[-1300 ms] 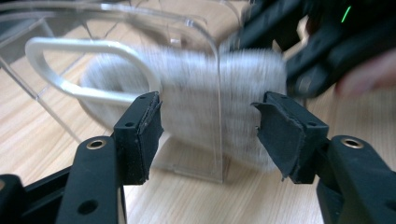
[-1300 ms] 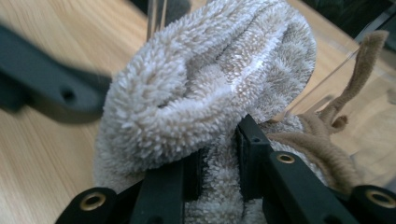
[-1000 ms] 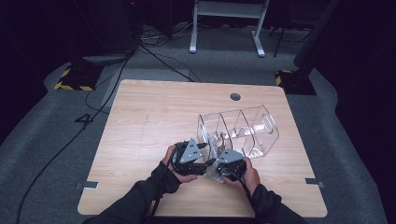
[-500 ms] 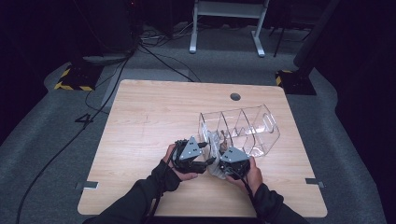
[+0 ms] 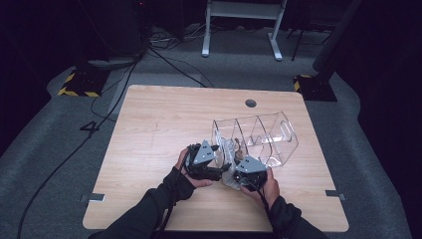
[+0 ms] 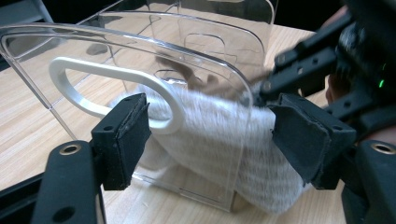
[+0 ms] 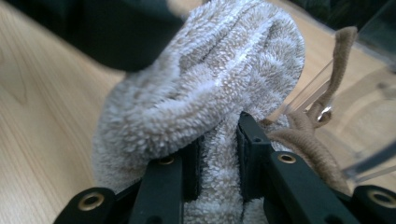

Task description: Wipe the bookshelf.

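Right tool (image 7: 218,154) pinching sock (image 7: 205,88) at near end of clear organizer (image 5: 256,137) on tabletop (image 5: 149,119). Left tool (image 6: 210,140) spread, jaws just been opening, straddling organizer end wall and sock, pads off both.

Our left tool (image 6: 210,140) has just been opening — its pads flank the clear organiser's (image 6: 140,70) end wall and a fluffy sock (image 6: 224,140).

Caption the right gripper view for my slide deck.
Right gripper pinches a fuzzy sock beside a clear organizer.
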Demonstrator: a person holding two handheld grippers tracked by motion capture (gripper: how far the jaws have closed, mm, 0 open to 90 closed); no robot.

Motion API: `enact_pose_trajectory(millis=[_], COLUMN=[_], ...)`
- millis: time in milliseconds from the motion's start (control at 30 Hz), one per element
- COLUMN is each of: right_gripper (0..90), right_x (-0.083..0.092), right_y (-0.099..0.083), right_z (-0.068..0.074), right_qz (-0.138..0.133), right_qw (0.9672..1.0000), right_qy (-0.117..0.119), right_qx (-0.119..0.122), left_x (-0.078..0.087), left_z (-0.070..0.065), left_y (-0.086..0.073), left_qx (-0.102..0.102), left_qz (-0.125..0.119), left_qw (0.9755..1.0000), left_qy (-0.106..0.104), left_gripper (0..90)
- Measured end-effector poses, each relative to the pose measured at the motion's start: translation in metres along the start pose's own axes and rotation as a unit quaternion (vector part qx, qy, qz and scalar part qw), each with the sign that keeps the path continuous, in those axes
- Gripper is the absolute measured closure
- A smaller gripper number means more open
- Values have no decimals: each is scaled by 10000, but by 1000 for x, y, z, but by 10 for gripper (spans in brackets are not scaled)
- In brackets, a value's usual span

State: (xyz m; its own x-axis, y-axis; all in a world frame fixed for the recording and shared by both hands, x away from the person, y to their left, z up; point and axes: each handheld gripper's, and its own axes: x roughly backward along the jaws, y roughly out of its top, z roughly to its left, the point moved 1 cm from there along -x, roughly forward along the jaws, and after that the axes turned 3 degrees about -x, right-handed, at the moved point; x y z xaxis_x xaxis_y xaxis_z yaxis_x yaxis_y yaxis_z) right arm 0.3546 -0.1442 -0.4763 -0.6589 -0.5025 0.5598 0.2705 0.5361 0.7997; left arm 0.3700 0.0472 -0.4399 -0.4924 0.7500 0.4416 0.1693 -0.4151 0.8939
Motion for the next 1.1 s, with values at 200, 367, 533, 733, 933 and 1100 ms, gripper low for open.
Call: enact_pose_trajectory(millis=[200,367,533,733,933,1100], right_gripper=[742,741,743,745,745,746], right_x=[-7,-10,0,15,23,30], right_y=[-5,-10,-5,8,17,29], right_z=[0,-1,-3,-7,-10,-14], right_qz=[228,341,151,-172,-288,-478], right_qw=[9997,9993,9999,9995,9986,9967], right_qy=[109,160,13,-255,-434,-654], right_qx=[27,6,28,-13,-42,-96], left_x=[-5,-4,-4,-4,-4,-4], left_z=[1,1,-10,-14,-18,-25], left_y=[2,2,4,4,4,3], left_qx=[-28,-58,-272,-256,-173,-136], left_qz=[56,86,259,317,316,278], left_qw=[9999,9999,9987,9985,9986,9986], left_qy=[-100,-12,353,352,384,419], left_gripper=[388,495,494,520,532,535])
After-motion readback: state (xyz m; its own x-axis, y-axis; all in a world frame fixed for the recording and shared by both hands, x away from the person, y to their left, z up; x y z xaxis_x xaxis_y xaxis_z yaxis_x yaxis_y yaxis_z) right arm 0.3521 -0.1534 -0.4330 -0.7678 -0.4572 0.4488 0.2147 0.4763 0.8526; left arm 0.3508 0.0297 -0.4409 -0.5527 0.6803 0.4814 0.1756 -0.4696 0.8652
